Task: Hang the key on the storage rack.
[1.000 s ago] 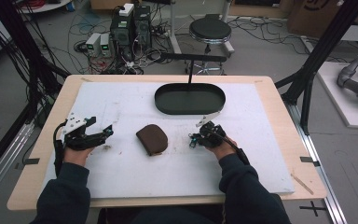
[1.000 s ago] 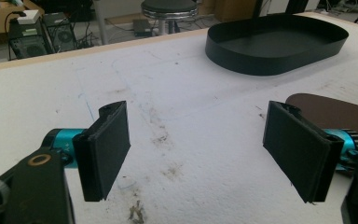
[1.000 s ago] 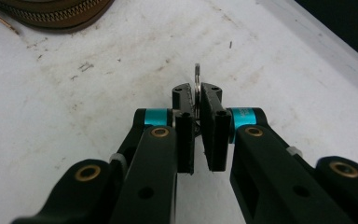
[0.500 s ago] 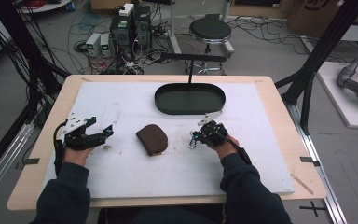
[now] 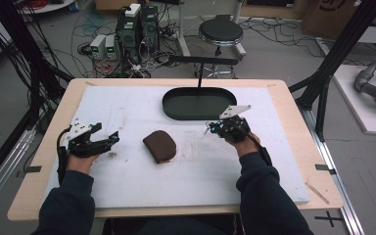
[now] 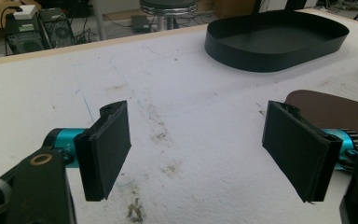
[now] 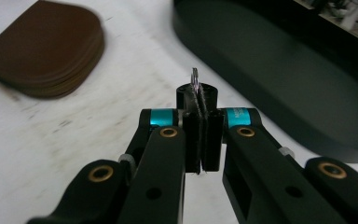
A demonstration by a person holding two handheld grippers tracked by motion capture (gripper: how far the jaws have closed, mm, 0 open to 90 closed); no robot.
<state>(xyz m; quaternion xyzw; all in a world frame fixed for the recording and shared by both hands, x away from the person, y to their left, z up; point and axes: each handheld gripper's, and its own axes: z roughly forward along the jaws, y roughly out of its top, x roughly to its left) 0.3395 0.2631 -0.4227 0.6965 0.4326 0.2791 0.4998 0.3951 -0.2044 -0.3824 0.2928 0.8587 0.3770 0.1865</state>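
Note:
A brown rounded pouch [image 5: 159, 146] lies flat at the middle of the white mat, also seen in the left gripper view [image 6: 335, 109] and the right gripper view [image 7: 42, 51]. My left gripper [image 5: 108, 140] rests on the mat to the pouch's left, jaws wide open and empty [image 6: 196, 140]. My right gripper [image 5: 210, 129] hovers to the pouch's right, just in front of the black oval tray [image 5: 196, 117]. Its jaws are shut [image 7: 200, 116] on a small thin metal piece [image 7: 195, 77] that pokes out past the tips; what it is stays unclear.
The tray's wall [image 7: 279, 93] stands close to the right gripper's tips and looks empty [image 6: 261, 56]. A black post [image 5: 199, 74] rises behind the tray. The white mat [image 5: 127, 196] covers most of the wooden table [image 5: 293, 112].
The right gripper has moved away from the person toward the tray, still shut. The left gripper and the pouch have stayed put.

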